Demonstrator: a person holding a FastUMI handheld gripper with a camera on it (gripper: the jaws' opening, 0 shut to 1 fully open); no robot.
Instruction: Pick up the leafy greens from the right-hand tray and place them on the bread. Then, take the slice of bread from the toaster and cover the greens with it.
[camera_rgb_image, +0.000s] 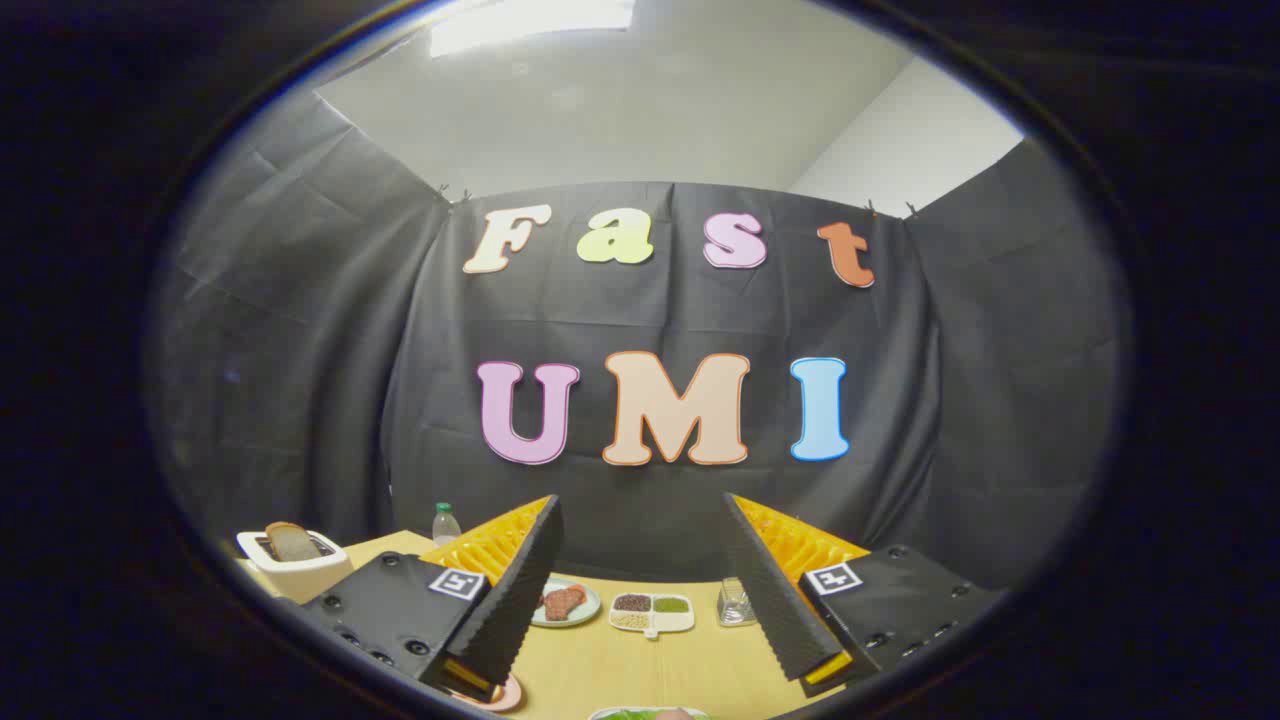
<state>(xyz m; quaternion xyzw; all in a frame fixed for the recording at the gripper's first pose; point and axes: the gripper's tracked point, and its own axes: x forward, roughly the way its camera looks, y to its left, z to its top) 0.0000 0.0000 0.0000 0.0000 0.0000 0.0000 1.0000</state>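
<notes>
My gripper (640, 560) is open, held high over the wooden table (640, 670), with nothing between its fingers. A white toaster (292, 560) stands at the table's far left, beyond the left finger, with a brown slice of bread (291, 541) sticking up out of its slot. Below the gap between the fingers, a sliver of leafy greens (632, 714) on a white tray (650, 712) shows at the near edge. A small part of a pink plate (497, 695) peeks out under the left finger; what lies on it is hidden.
Beyond the fingers, a pale green plate (566, 603) holds a piece of meat. To its right stands a white divided dish (652, 612) of grains, then a small glass shaker (735, 603). A clear bottle (445, 524) stands at the back left.
</notes>
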